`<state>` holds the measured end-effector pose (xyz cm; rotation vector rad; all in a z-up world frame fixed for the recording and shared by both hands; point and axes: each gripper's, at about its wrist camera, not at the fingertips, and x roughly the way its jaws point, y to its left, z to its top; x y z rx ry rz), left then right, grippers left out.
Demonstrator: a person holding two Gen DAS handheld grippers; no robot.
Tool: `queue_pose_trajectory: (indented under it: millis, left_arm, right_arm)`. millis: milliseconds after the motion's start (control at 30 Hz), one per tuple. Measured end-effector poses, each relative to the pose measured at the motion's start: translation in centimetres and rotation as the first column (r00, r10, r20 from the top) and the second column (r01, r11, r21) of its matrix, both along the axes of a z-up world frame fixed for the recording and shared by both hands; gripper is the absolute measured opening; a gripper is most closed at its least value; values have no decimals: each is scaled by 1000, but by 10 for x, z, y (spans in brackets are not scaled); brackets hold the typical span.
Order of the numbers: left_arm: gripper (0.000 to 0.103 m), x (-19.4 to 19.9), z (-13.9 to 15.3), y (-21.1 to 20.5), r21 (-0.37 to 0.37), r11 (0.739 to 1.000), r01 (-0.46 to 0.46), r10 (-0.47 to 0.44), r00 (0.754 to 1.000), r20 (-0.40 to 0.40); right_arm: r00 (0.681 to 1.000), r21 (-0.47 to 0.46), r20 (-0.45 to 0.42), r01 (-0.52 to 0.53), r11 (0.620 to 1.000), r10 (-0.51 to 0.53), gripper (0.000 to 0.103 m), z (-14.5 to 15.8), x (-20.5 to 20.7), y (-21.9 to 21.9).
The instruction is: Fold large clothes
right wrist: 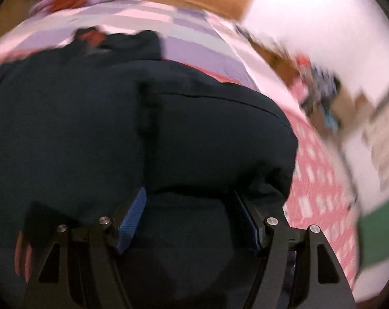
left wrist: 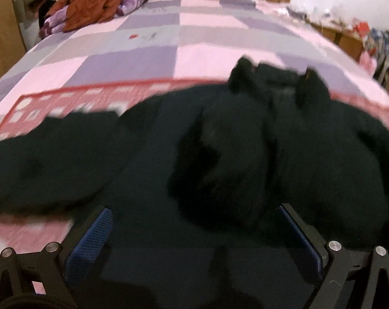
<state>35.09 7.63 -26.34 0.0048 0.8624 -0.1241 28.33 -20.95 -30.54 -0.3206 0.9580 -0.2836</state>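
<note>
Your left gripper (left wrist: 194, 231) has its fingers spread wide and released, with nothing pinched between the blue pads (left wrist: 89, 242). The dark coat (left wrist: 220, 154) lies ahead of and beneath those fingers, spread across the bed (left wrist: 143, 51), its collar at the far end beyond the fingertips and a sleeve trailing off to the left of the left finger. Your right gripper (right wrist: 192, 219) is also released: its fingers stand apart above the coat (right wrist: 168, 128), and the cloth passes under them without being clamped, as far as the blur allows. A rounded bulge of the coat sits just past the right fingertips, with the pink quilt (right wrist: 323, 193) showing to the right of the right finger. The coat probably lies flat like this so its sides can be folded inward. An orange garment (left wrist: 91, 0) is heaped at the far left, well beyond the fingers, likely waiting its turn.
</note>
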Motion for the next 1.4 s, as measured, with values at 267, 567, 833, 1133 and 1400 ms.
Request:
queue_pose_trajectory:
  millis: [267,567,833,1133,1400]
  left_arm:
    - [103,66,-73,-30,155,987,-41,66,985,-159]
    - [103,32,-75,15,72,989,-126,134,983,-127]
    - [103,30,-82,0,124,981,-151,163,982,-98]
    - [103,27,-83,-4,134,979,-155,168,982,-84]
    - [103,12,-19,-36,140,980,-139,131,989,64]
  right_arm:
    - [999,145,30,-27,989,22,72,1,-8,-7]
    - [976,164,65,-215,963,207,71,29,-40,-29]
    - [970,176,0,-241,955,244,71,23,27,-42]
    - [995,334,27,-96,938,92,6,35,21,-140]
    - [972,148,117,-222,964,205,80,46,7,-32]
